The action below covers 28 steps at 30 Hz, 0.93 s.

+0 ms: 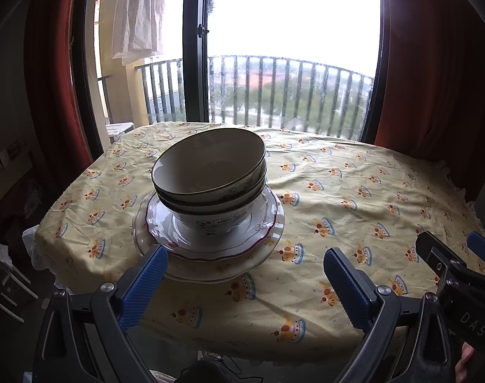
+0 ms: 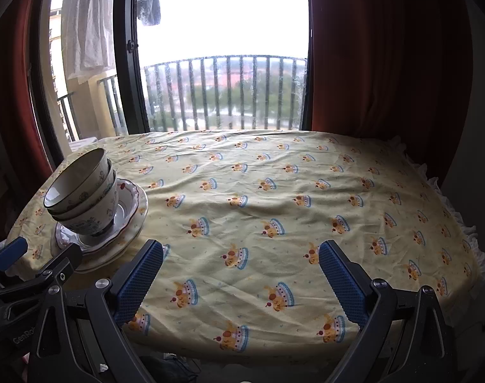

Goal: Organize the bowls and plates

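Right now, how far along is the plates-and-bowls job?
Looks nearly finished: the nested bowls sit on the stacked plates as one pile on the crown-print tablecloth. Nothing in hand: left gripper and right gripper are both open, empty. No loose dishes visible; top bowl tilts, maybe needs straightening.

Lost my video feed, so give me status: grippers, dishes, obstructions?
Left gripper open, empty, just short of the plates. Right gripper open, empty, over bare tablecloth. Bowls nested, tilted, on stacked plates. Nothing in the way.
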Available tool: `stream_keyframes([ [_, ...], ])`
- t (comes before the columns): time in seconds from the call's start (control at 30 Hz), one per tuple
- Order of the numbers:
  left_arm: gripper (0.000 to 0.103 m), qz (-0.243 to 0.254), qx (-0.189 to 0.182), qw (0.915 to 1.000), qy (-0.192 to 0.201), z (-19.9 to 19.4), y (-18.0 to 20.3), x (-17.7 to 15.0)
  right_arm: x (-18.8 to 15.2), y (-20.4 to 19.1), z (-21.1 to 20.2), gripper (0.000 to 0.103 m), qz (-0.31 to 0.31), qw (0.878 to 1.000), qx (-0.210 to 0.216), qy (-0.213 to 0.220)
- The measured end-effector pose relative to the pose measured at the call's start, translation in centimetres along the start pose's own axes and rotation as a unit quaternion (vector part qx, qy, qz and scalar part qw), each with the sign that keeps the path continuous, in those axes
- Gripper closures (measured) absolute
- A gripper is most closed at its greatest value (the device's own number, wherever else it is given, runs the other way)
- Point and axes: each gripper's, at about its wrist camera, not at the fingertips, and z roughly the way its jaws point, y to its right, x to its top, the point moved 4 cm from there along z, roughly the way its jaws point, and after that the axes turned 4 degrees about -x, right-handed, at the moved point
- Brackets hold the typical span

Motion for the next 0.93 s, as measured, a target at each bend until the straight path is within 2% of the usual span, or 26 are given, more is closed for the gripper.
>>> stream_keyframes([
  [0.93,0.003,-0.007,-0.003,0.9999,0.007,-0.66,0.04,-0.11,0.03,0.24,-0.21,0.003,0.000,1.000,0.003,0.003],
])
